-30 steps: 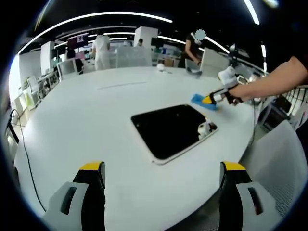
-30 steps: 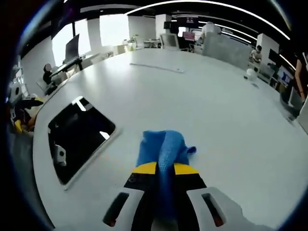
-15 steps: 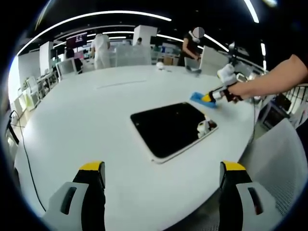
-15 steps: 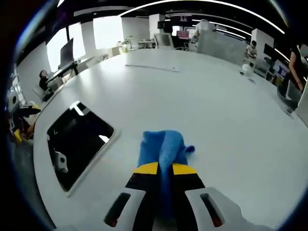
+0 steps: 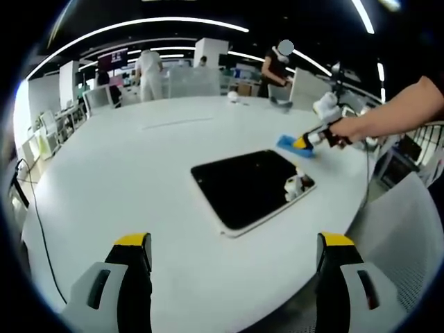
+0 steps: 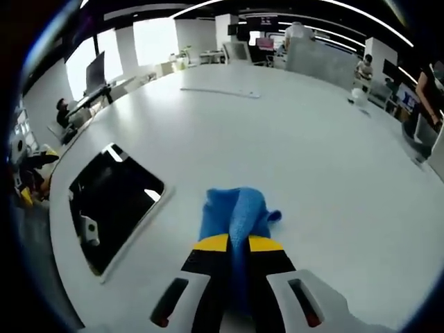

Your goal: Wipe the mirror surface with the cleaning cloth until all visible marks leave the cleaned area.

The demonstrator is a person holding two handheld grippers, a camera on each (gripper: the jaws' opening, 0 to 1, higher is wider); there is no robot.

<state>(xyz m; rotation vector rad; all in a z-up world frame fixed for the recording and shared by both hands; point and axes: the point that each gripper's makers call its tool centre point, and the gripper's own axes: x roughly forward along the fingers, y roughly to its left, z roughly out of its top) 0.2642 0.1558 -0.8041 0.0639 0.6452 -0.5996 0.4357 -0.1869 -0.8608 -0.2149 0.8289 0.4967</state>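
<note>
lying flat on the white worktop (image 5: 104,180), the mirror (image 5: 250,186) shows a dark glass face inside a pale frame, and no wiping stroke has reached it yet as far as the pictures tell; any marks on the glass are too small to make out. the wiping itself looks wholly left to do. the blue cleaning cloth (image 6: 234,215) sits on the worktop just beside the mirror's far edge, off the glass, pinched between the closed jaws of the right tool (image 6: 236,244). in the left gripper view that tool and the hand holding it reach in from the right. the left tool (image 5: 234,243) hangs near the worktop's near edge, jaws spread wide and holding nothing, well apart from the mirror.
</note>
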